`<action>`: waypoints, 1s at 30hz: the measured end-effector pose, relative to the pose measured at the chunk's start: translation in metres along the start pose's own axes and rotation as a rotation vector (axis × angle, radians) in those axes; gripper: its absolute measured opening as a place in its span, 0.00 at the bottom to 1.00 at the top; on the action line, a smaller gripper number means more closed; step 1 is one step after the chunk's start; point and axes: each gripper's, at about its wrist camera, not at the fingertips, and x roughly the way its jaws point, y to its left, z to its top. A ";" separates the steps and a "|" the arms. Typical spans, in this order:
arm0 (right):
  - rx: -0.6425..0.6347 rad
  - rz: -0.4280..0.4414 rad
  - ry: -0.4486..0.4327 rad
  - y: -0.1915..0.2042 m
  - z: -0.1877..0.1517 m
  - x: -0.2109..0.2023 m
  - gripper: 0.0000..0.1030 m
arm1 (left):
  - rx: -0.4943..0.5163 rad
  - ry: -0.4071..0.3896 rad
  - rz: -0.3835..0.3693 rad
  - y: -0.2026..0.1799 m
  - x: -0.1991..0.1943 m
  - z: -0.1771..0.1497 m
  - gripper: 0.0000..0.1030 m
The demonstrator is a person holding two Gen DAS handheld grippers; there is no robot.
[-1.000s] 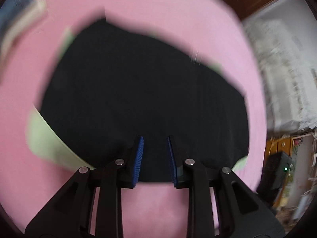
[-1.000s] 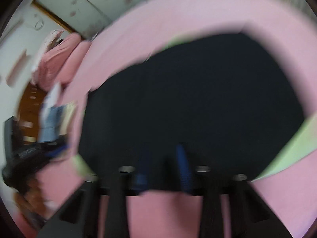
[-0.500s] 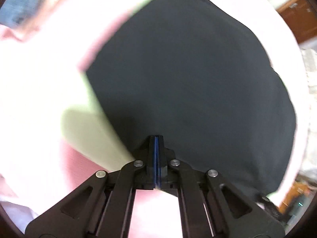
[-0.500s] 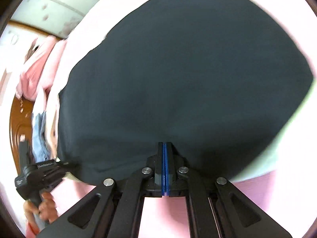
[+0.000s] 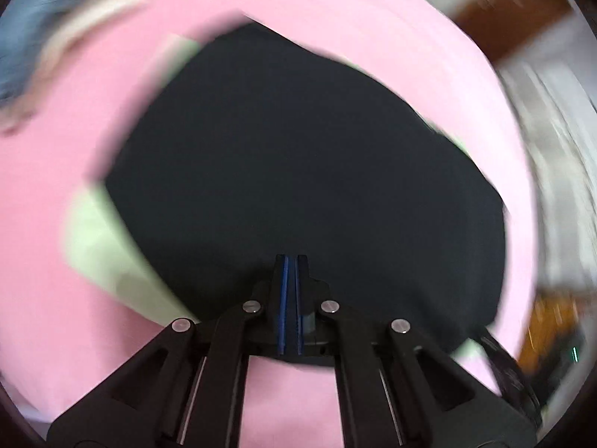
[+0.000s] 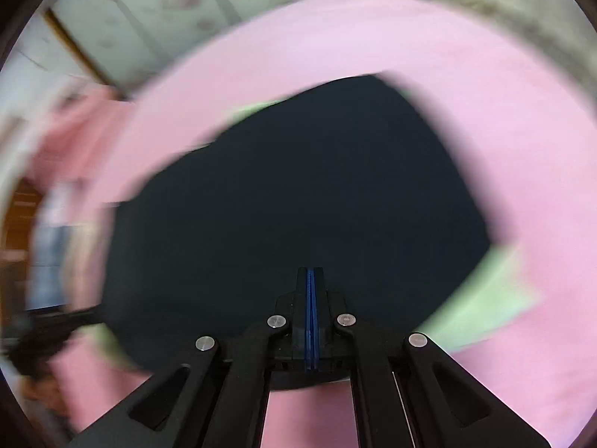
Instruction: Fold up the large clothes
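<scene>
Left claw (image 5: 290,265): blue-padded jaws pressed together, pinching the near edge of the black garment (image 5: 306,171), with a little cloth bunching up around the tips. Pointing steeply down.

Right claw (image 6: 310,278): jaws likewise pressed together, blue pads meeting, biting the same near edge at another spot; cloth is wrapping the tips here too.

Black garment, also seen from the right wrist (image 6: 298,194): lying spread on the pink bed sheet (image 5: 74,336), stretching away from both claws, its bulk ahead of the tips and its far edge well apart from them. Both claws are sitting on the near hem, neither clearly nearer the middle. The coming fold, as judged, is turning on this: the held edge is lying nearest the person and the free cloth is running forward, so carrying the edge forward over the body looks like the natural move. Long axis cannot be told through the lens bend and blur.

Materials: garment soft, matte, dark, limp, without visible print. Pale green cloth (image 5: 112,268) is peeking out from under it at the sides. Sheet smooth, pink. Blue clothes (image 5: 44,11), blurred, are lying at the far left.
</scene>
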 end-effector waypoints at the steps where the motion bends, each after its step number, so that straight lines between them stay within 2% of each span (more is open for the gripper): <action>1: 0.015 0.100 0.059 0.011 -0.006 0.013 0.00 | 0.037 0.027 -0.017 -0.012 0.007 -0.003 0.01; 2: 0.023 0.149 0.105 0.018 -0.011 0.024 0.00 | 0.104 0.046 -0.007 -0.024 0.017 -0.009 0.01; 4: 0.013 0.157 0.181 0.032 -0.021 0.048 0.00 | 0.207 0.062 0.086 -0.038 0.036 -0.014 0.01; 6: 0.031 0.119 0.212 0.037 -0.027 0.063 0.00 | 0.236 0.068 0.103 -0.041 0.049 -0.008 0.01; 7: 0.066 0.133 0.192 0.034 -0.023 0.068 0.00 | 0.229 0.066 0.092 -0.039 0.051 -0.001 0.01; 12: 0.178 0.224 0.129 0.018 0.026 0.102 0.00 | 0.165 0.006 -0.005 -0.020 0.041 0.030 0.01; 14: 0.198 0.240 0.124 0.021 0.046 0.114 0.00 | 0.151 -0.012 -0.005 -0.016 0.042 0.042 0.01; 16: 0.200 0.224 0.116 0.021 0.071 0.129 0.00 | 0.140 -0.027 -0.003 -0.014 0.056 0.076 0.01; 18: 0.176 0.213 0.118 0.039 0.104 0.154 0.00 | 0.137 -0.033 -0.001 -0.012 0.063 0.095 0.01; 25: 0.061 0.192 0.116 0.066 0.169 0.205 0.00 | 0.154 -0.048 0.060 -0.023 0.090 0.149 0.01; 26: 0.066 0.196 0.111 0.066 0.188 0.215 0.00 | 0.151 -0.048 0.084 -0.028 0.091 0.145 0.01; 28: 0.075 0.215 0.118 0.061 0.205 0.229 0.00 | 0.108 -0.034 0.118 -0.025 0.098 0.146 0.01; 30: 0.062 0.223 0.124 0.055 0.216 0.238 0.00 | 0.113 -0.039 0.165 -0.025 0.098 0.145 0.01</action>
